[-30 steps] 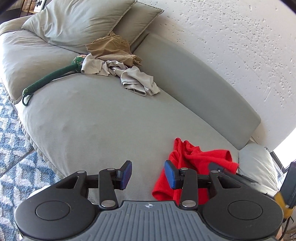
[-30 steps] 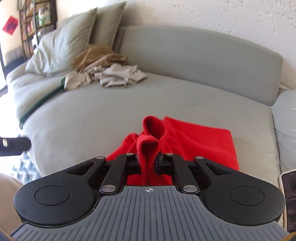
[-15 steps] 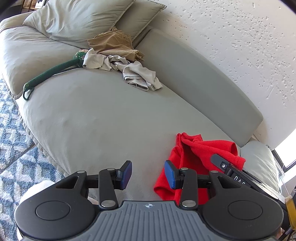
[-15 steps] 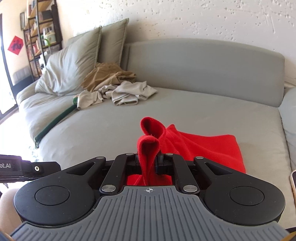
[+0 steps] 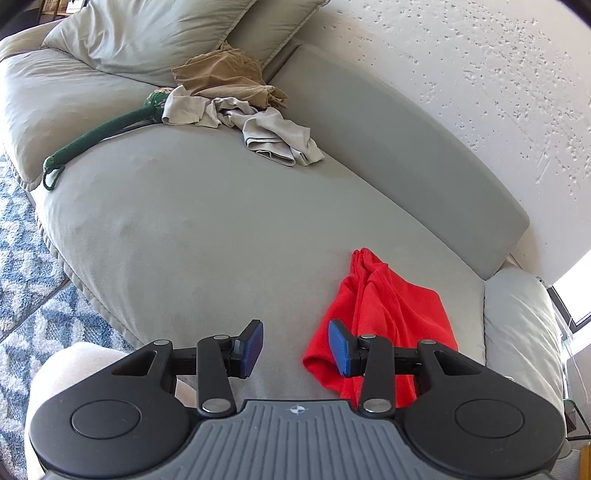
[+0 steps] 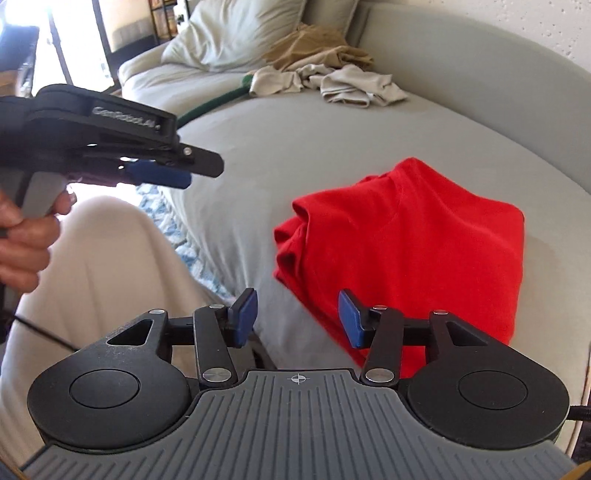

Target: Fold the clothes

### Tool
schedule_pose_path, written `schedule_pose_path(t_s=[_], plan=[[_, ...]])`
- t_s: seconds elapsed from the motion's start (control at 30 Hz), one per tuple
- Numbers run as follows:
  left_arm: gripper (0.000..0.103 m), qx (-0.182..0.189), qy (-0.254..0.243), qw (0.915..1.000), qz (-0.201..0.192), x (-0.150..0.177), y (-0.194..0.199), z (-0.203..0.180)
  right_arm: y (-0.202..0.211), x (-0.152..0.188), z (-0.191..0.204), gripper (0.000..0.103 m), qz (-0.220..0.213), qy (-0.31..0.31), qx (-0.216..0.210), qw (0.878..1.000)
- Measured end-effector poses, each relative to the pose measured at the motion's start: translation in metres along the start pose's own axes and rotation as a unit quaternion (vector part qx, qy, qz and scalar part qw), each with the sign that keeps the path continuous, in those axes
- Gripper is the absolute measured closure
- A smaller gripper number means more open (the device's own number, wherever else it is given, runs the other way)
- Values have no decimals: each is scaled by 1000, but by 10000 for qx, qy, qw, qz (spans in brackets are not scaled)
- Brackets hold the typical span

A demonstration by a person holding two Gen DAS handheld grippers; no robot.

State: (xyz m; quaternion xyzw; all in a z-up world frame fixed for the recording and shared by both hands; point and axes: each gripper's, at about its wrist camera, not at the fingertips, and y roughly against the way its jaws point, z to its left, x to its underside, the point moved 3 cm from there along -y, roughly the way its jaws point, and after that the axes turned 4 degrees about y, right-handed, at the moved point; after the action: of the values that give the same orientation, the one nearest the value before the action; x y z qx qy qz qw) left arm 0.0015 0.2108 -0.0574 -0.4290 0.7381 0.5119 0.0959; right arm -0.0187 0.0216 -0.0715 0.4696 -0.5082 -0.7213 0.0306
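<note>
A red garment (image 6: pixel 406 243) lies folded in a rough bundle on the grey sofa seat (image 6: pixel 295 147), also seen as the red garment (image 5: pixel 384 317) in the left wrist view. My right gripper (image 6: pixel 297 317) hovers over its near left edge, jaws opening, nothing between the blue pads. My left gripper (image 5: pixel 295 345) is open and empty, just left of the red cloth, over bare seat. In the right wrist view the left gripper (image 6: pixel 162 173) shows side-on at the left, held by a hand (image 6: pixel 22 240).
A heap of beige and tan clothes (image 5: pixel 240 107) lies at the back of the seat beside a green rope-like thing (image 5: pixel 99 136). Grey pillows (image 5: pixel 147 33) lean behind. A blue patterned rug (image 5: pixel 22 258) covers the floor. A person's light-trousered knee (image 6: pixel 103 266) is near.
My right gripper let go of the red cloth fold it was pinching and its jaws spread. It swung left, and the cloth dropped flat onto the seat. The left gripper barely moved.
</note>
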Motion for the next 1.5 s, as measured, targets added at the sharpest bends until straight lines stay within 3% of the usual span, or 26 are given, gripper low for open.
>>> schedule_pose_path(t_s=[0.1, 0.3, 0.5, 0.6, 0.63, 0.67, 0.73, 0.8, 0.87, 1.0, 1.13, 1.33, 1.43, 1.5], plan=[[64, 166, -254, 9995, 123, 11, -12, -21, 20, 20, -16, 36, -38, -417, 74, 9991], [64, 588, -1300, 9895, 213, 37, -28, -81, 18, 50, -52, 36, -7, -1708, 63, 9853], [64, 328, -1943, 9797, 367, 49, -61, -112, 30, 63, -77, 36, -278, -1908, 355, 9806], [64, 336, -2185, 9742, 452, 59, -71, -118, 39, 62, -89, 54, -686, -1878, 779, 9767], [64, 346, -2257, 9725, 463, 62, -73, -119, 41, 60, -92, 76, -842, -1805, 957, 9753], [65, 356, -2328, 9707, 473, 64, -76, -121, 40, 58, -98, 87, -949, -1757, 1142, 9732], [66, 391, -2504, 9661, 500, 70, -85, -122, 34, 54, -110, 87, -1049, -1769, 1398, 9686], [66, 32, -2742, 9601, 551, 76, -96, -120, 24, 52, -124, 87, -965, -1973, 1432, 9650], [77, -266, -2609, 9638, 483, 74, -100, -109, 11, 52, -136, 85, -810, -2259, 1355, 9613], [91, -366, -1955, 9792, 410, 60, -94, -89, 1, 52, -129, 84, -862, -2160, 1168, 9656], [90, -532, -1613, 9852, 216, 53, -85, -72, -8, 50, -115, 83, -833, -1696, 1179, 9749], [90, -770, -925, 9918, 426, 44, -74, -40, -12, 58, -107, 82, -345, -1239, 1230, 9840], [84, -622, -699, 9948, 397, 37, -57, -32, 10, 62, -114, 77, -327, -1571, 1015, 9818], [82, -237, -684, 9970, 280, 27, -48, -36, 23, 60, -124, 65, -494, -1790, 974, 9778]])
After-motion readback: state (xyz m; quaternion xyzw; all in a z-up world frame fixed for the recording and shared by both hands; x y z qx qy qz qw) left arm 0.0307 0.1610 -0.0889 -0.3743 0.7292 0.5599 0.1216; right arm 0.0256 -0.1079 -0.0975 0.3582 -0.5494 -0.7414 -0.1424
